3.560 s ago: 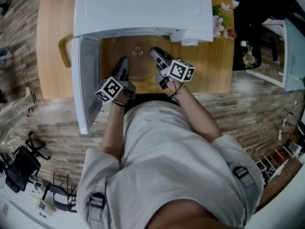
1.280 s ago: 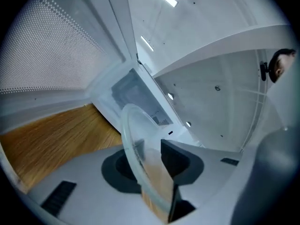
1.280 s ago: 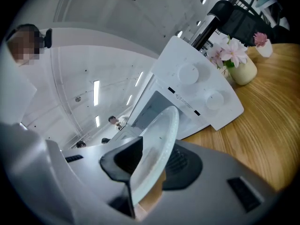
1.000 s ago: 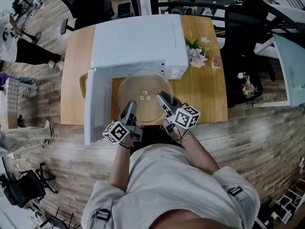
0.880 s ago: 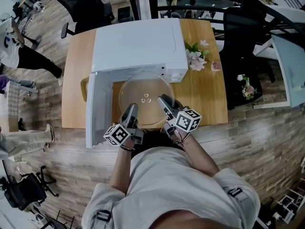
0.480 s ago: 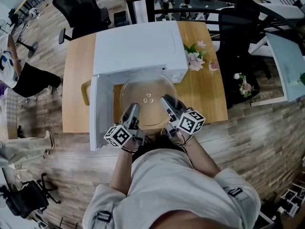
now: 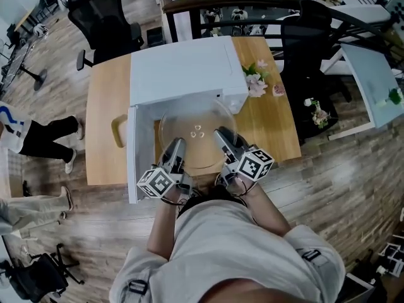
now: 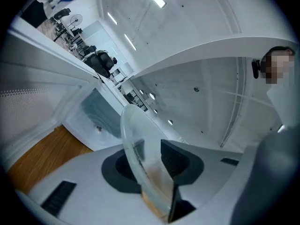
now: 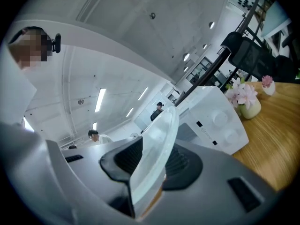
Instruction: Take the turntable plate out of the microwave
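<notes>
The round clear glass turntable plate [image 7: 196, 130] hangs level in front of the white microwave [image 7: 188, 73], outside its open mouth. I hold it by its near rim from both sides. My left gripper [image 7: 175, 146] is shut on the rim at the near left, and my right gripper [image 7: 222, 135] is shut on it at the near right. In the left gripper view the glass edge [image 8: 136, 144] stands between the dark pads [image 8: 174, 159] of the left gripper [image 8: 151, 159]. The right gripper view shows the rim [image 9: 157, 142] clamped the same way by the right gripper [image 9: 149, 164].
The microwave door [image 7: 135, 153] stands swung out to the left, a tan handle [image 7: 117, 131] on its outer side. Right of the microwave, pink flowers [image 7: 255, 81] sit on the wooden table [image 7: 105, 106]. Black chairs [image 7: 104, 14] stand behind, and a person [image 7: 28, 137] walks at the left.
The plate has come out of the microwave cavity and risen with both grippers, which keep their hold on its near rim. A bystander at the left has walked on.
</notes>
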